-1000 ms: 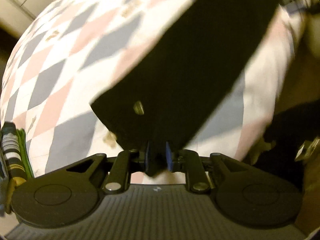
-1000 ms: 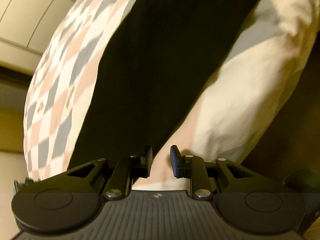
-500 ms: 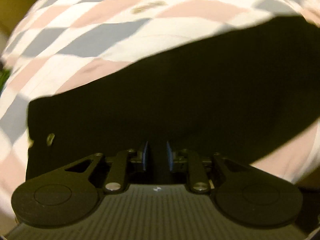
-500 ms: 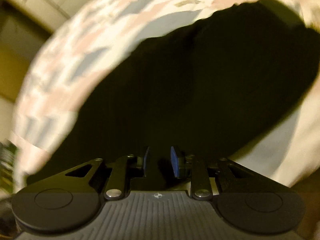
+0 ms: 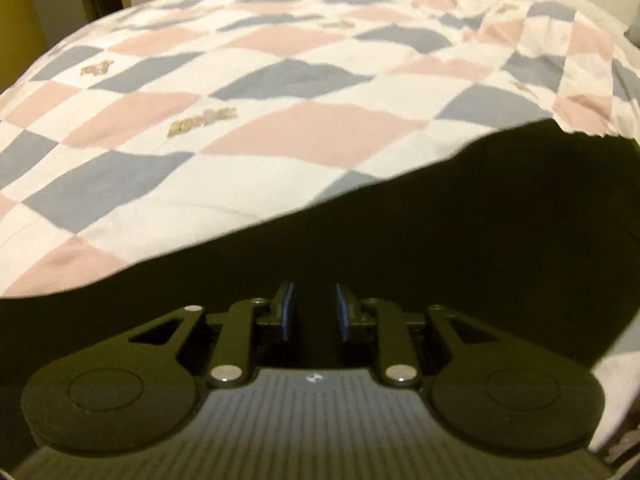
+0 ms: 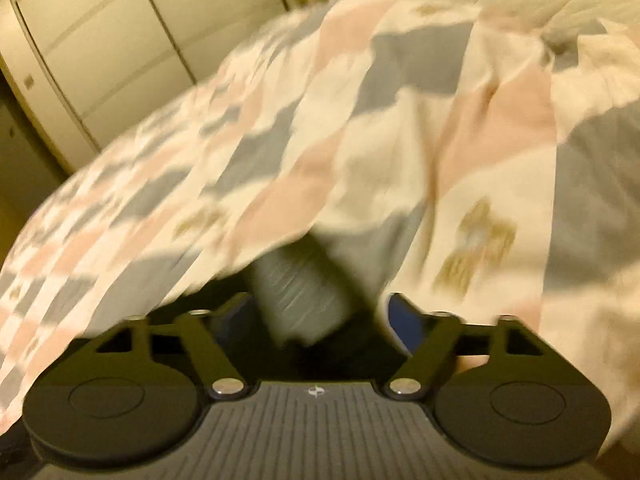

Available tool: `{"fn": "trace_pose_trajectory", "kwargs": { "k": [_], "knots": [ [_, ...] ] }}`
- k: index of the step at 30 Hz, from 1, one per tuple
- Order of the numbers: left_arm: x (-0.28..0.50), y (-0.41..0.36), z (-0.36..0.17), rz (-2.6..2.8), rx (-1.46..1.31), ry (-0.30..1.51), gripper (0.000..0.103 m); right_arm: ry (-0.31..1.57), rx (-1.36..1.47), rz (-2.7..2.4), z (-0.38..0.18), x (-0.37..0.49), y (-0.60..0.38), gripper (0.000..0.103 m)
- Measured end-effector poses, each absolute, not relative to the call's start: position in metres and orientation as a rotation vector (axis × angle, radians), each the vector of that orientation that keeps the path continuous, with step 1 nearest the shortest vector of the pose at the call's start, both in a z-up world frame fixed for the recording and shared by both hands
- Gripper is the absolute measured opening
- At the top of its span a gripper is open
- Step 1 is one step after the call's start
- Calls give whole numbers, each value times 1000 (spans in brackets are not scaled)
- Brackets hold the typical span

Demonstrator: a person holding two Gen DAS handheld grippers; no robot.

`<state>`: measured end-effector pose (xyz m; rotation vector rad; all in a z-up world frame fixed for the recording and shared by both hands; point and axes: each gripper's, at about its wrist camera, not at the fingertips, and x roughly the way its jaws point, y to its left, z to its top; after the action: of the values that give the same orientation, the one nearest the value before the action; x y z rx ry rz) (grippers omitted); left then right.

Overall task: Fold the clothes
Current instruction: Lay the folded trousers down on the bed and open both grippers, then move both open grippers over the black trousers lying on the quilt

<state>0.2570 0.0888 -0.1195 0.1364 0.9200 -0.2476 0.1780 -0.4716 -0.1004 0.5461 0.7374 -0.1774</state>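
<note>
Bedspread (image 5: 280,80), diamond-checked, covers bed | black garment (image 5: 460,240) draped across its near edge | left tongs (image 5: 312,312) narrowly parted, dark cloth between pads, grip uncertain | right tongs (image 6: 316,320) spread wide, blurred grey object between, nothing clamped | advice: keep held edge taut, lay fold flat without dragging bedspread.

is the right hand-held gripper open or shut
Open. In the right wrist view the right hand-held gripper has its jaws spread wide, with a blurred grey object between them and the dark garment below.
</note>
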Motion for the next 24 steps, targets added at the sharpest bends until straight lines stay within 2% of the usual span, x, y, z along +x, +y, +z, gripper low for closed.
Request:
{"fn": "trace_pose_trajectory", "kwargs": {
  "k": [2, 4, 5, 6, 8, 9, 11, 13, 15, 16, 18, 19, 20, 24],
  "knots": [
    [257, 91, -122, -280, 121, 880, 20, 700, 565, -135, -119, 190, -491, 85],
    [261, 94, -125, -314, 113, 843, 20, 670, 575, -79, -131, 197, -501, 82],
    [264, 96, -126, -329, 110, 829, 20, 660, 572, -39, -131, 197, -500, 74],
    [267, 97, -128, -345, 106, 815, 20, 650, 569, 1, -132, 196, -499, 52],
    [275, 100, -129, -359, 105, 791, 20, 630, 562, 80, -132, 195, -497, 47],
    [279, 101, -129, -359, 106, 780, 20, 617, 539, 93, -129, 194, -494, 38],
    [286, 102, -131, -336, 124, 763, 20, 593, 457, 59, -119, 189, -484, 33],
    [292, 107, -136, -290, 113, 783, 29, 594, 415, 9, -119, 190, -478, 32],
    [293, 115, -134, -245, 71, 815, 29, 633, 443, -54, -133, 200, -480, 35],
    [291, 118, -129, -220, 58, 831, 28, 652, 457, -86, -140, 205, -481, 45],
    [276, 122, -114, -179, 65, 837, 26, 641, 455, -94, -134, 192, -467, 54],
    [265, 123, -105, -162, 83, 827, 24, 631, 452, -94, -130, 184, -460, 69],
    [253, 124, -96, -146, 99, 818, 24, 622, 449, -94, -125, 175, -452, 73],
    [199, 139, -92, -123, 47, 770, 24, 585, 436, -94, -107, 143, -421, 74]
  ]
}}
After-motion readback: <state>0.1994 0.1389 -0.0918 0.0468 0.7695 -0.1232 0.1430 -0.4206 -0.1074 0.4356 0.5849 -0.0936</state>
